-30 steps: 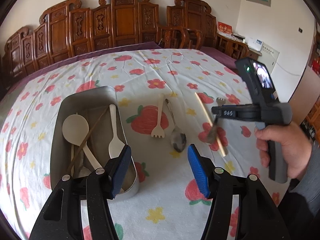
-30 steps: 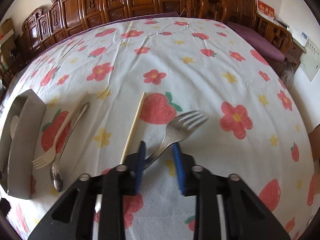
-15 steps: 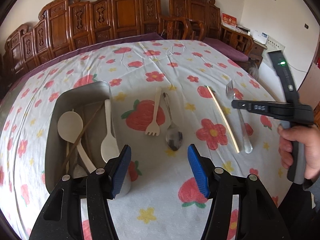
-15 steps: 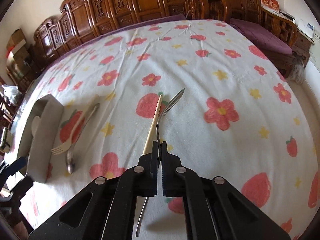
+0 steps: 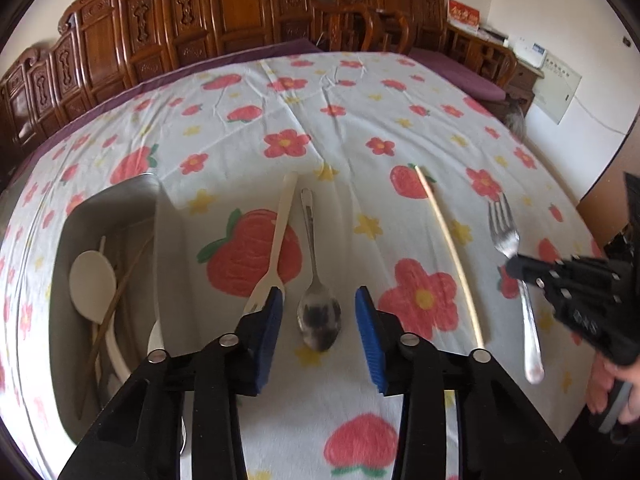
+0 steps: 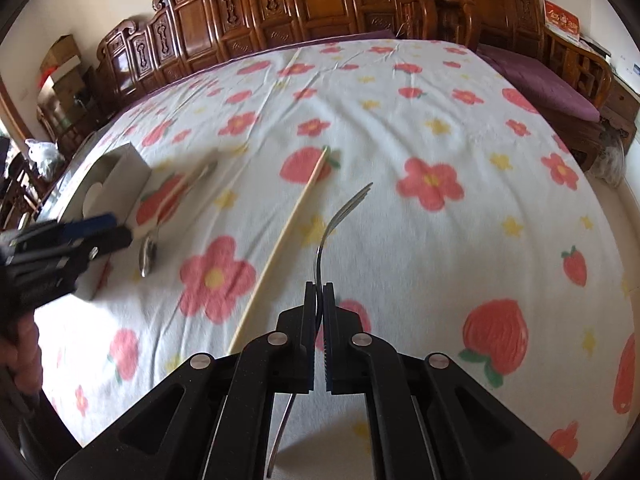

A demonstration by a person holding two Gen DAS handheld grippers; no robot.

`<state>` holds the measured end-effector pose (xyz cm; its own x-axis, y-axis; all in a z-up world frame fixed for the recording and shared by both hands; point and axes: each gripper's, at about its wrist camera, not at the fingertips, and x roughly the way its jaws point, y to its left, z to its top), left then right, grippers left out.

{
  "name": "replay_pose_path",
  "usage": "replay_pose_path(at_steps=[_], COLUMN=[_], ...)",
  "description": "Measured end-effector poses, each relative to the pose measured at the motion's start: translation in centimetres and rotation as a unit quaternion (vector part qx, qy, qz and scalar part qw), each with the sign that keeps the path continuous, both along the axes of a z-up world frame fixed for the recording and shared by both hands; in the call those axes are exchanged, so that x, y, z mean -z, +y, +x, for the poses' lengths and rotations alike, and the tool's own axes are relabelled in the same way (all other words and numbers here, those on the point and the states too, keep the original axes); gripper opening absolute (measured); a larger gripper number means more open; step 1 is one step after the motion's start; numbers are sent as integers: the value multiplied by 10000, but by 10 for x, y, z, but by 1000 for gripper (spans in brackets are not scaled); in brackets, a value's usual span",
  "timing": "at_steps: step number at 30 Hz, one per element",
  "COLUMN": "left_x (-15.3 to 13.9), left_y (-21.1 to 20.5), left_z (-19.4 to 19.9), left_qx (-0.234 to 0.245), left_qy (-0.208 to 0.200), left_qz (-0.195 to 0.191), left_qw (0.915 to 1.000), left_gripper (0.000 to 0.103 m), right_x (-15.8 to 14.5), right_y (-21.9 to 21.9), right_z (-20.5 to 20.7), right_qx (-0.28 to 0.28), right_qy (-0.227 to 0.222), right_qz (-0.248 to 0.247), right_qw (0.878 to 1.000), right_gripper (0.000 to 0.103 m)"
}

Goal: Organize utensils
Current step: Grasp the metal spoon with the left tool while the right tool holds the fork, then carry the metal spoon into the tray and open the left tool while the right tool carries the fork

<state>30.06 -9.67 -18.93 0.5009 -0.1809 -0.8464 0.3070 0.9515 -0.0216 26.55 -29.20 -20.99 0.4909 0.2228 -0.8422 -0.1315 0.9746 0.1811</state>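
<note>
My right gripper is shut on a metal fork and holds it above the flowered cloth; the fork also shows in the left wrist view. My left gripper is open, low over the cloth, its blue pads on either side of a metal spoon. A white plastic fork lies just left of the spoon. A single pale chopstick lies between spoon and metal fork. A metal tray at the left holds a white spoon, chopsticks and other white utensils.
The table is covered by a white cloth with red flowers and strawberries. Carved wooden chairs line the far side. The table's right edge drops off near a cabinet.
My left gripper moved forward and right, from beside the tray to around the metal spoon. My right gripper closed on the metal fork and raised it.
</note>
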Motion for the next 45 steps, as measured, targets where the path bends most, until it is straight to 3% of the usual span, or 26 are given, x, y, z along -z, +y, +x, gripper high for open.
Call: replay_pose_path(at_steps=[4, 15, 18, 21, 45], left_x=[14, 32, 32, 31, -54], left_y=[-7, -21, -23, -26, -25], left_z=[19, 44, 44, 41, 3], left_qx=[-52, -115, -65, -20, 68], left_qy=[196, 452, 493, 481, -304], left_qz=[185, 448, 484, 550, 473], left_qw=[9996, 9979, 9976, 9973, 9984], left_gripper=[24, 21, 5, 4, 3], right_x=[7, 9, 10, 9, -50], right_y=[4, 2, 2, 3, 19], right_z=[-4, -5, -4, -4, -8], right_qx=[-167, -216, -229, -238, -478], right_qy=[24, 79, 78, 88, -502], right_qz=[-185, -131, -132, -148, 228], right_qw=[9997, 9997, 9996, 9996, 9973], right_gripper=[4, 4, 4, 4, 4])
